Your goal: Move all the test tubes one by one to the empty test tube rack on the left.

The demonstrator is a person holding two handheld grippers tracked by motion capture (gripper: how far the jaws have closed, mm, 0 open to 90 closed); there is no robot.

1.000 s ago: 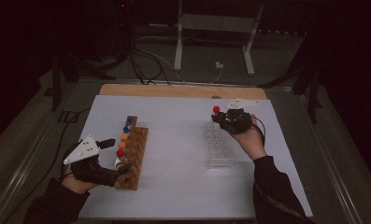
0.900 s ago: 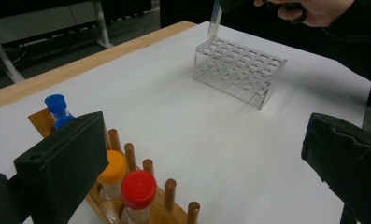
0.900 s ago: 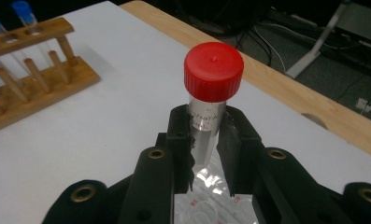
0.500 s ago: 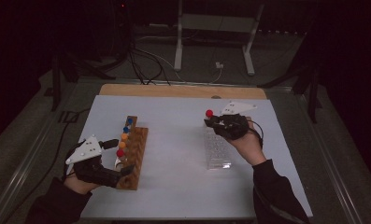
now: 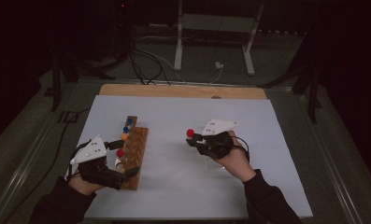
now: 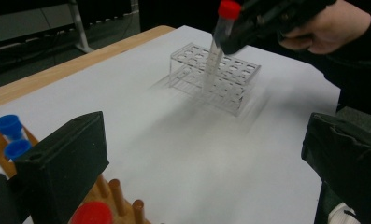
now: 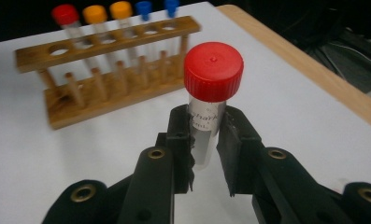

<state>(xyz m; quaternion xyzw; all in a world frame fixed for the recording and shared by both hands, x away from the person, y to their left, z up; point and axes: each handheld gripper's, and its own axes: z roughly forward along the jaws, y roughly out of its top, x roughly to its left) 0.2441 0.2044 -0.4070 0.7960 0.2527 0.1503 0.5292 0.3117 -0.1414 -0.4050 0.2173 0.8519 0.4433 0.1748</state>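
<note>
My right gripper (image 5: 195,139) (image 7: 204,127) is shut on a clear tube with a red cap (image 5: 190,133) (image 7: 213,70) (image 6: 228,9) and holds it upright above the middle of the white table. Behind it stands a clear plastic rack (image 6: 220,74) with empty holes. A wooden rack (image 5: 135,149) (image 7: 103,93) at the left holds tubes with red (image 5: 120,152) (image 7: 65,14), orange (image 5: 124,136) and blue (image 5: 128,123) caps. My left gripper (image 5: 127,157) (image 6: 206,154) sits at the near end of the wooden rack, jaws wide apart with nothing gripped.
The white sheet (image 5: 174,186) covers a table with a wooden far edge (image 5: 183,91). Beyond it are a metal stand (image 5: 211,42) and cables on a dark floor. A wide bare stretch of table lies between the two racks.
My right gripper has carried the red-capped tube leftward, away from the clear rack toward the table's middle. The left gripper has stayed by the wooden rack.
</note>
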